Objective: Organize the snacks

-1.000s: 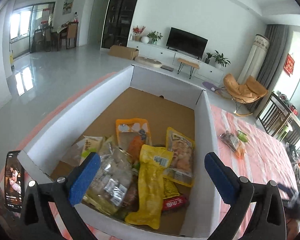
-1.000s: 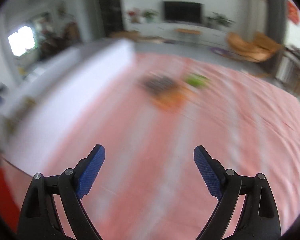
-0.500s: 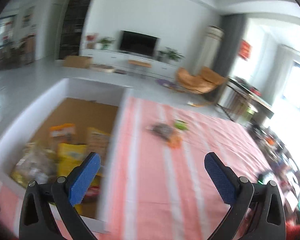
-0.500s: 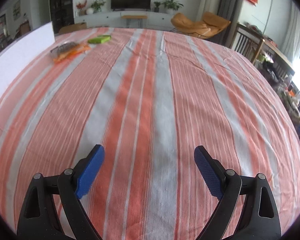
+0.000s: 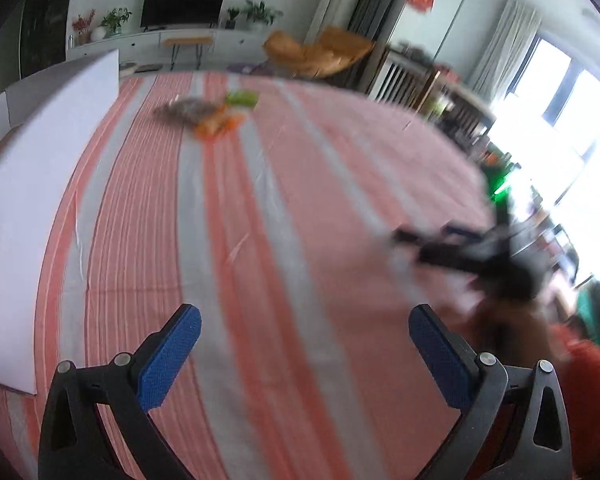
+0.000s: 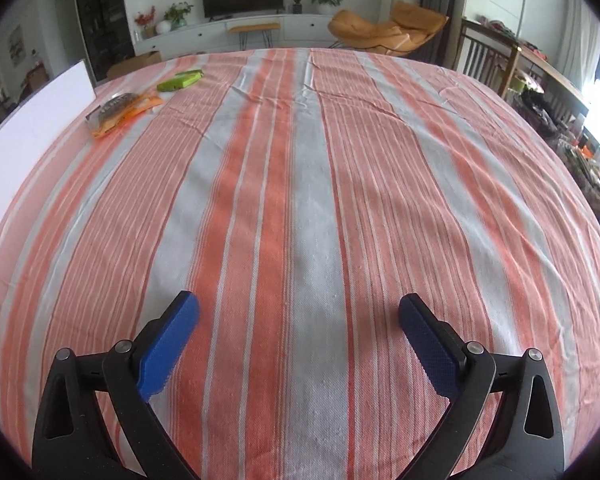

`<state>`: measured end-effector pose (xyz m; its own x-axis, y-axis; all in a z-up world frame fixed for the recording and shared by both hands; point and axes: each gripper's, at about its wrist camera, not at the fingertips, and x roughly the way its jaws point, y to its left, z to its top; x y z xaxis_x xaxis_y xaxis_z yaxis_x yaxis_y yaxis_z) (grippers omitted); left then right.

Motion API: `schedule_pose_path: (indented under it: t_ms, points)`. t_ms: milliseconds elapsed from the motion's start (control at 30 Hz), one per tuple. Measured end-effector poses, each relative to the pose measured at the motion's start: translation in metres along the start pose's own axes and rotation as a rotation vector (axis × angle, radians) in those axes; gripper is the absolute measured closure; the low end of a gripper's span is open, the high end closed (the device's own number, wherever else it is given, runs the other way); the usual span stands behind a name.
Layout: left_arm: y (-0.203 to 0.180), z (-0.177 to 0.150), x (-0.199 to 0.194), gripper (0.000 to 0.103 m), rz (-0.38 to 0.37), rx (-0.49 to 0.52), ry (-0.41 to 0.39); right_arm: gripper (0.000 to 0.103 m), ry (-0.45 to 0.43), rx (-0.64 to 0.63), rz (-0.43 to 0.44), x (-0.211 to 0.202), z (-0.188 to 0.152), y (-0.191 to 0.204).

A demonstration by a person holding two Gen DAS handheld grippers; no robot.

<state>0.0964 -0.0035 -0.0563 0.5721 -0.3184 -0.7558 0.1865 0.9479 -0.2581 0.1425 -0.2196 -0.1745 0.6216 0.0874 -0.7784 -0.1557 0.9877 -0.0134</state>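
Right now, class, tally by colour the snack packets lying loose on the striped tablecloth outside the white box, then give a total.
Orange packet: 1
Green packet: 1
Total: 2, both on the tablecloth near the white box; what is inside the box is hidden.

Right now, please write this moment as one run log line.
left claw: open, empty | right claw: open, empty | orange packet, green packet: on tablecloth, beside white box

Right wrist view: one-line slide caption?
Open right gripper over striped tablecloth; orange snack pack and green pack beside white box.
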Motion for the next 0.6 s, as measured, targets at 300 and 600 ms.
schedule_pose_path:
  t_ms: [300,600]
  points:
    - [0.028,-0.018,0.025,0.000,0.092,0.016,0.023,0.002,-0.001,0.002,-0.005,0.001,-0.001,-0.001]
    - [0.036,-0.022,0.029,0.000,0.097,0.014,0.003,0.002,0.000,0.006,-0.007,0.000,-0.001,-0.003]
